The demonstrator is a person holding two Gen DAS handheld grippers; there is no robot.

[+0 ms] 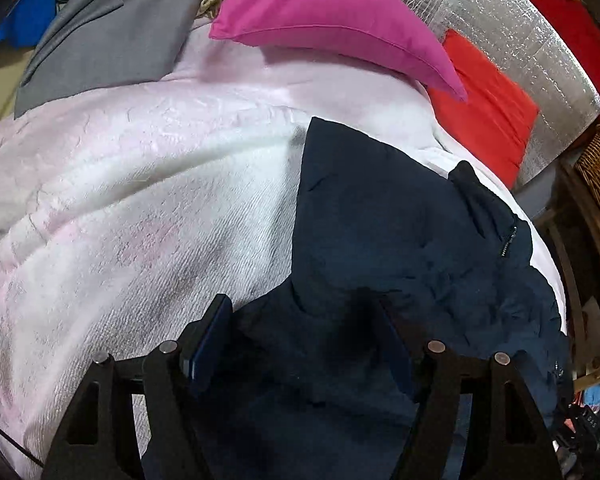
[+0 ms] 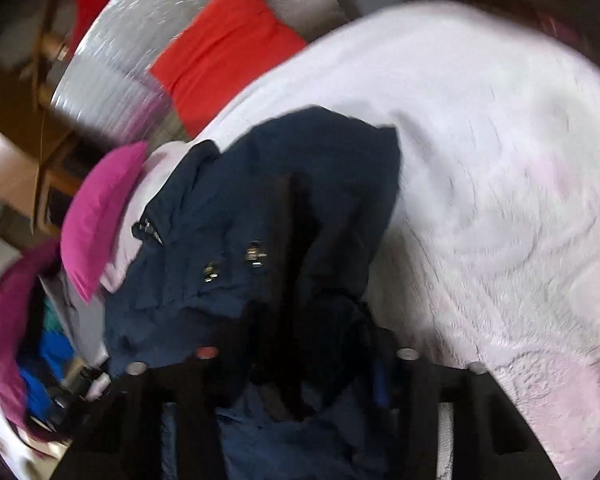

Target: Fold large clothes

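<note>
A pale pink fleecy blanket (image 1: 132, 184) covers the whole work surface, and the task's garment, a navy jacket (image 1: 400, 240), lies crumpled on its near right part, collar and zip toward the far right edge. The fold looks barely begun: the cloth is bunched, not flat, so this seems a gathering or straightening step.

The left gripper (image 1: 304, 344) stands with its jaws apart over the near folds, navy cloth between the fingers but no pad visibly pressing on it. The right gripper (image 2: 300, 364) is sunk in dark, blurred fabric; I cannot tell whether its jaws pinch the jacket or merely straddle it.

The next move probably calls for a firm hold on two edges and a pull to spread the jacket flat.

Beyond it, a magenta pillow (image 1: 332, 16) and a red cushion (image 1: 480, 108) crowd the far side, with a grey garment (image 1: 108, 40) at far left, limiting the room to spread.

The snaps (image 2: 232, 262) could snag.
</note>
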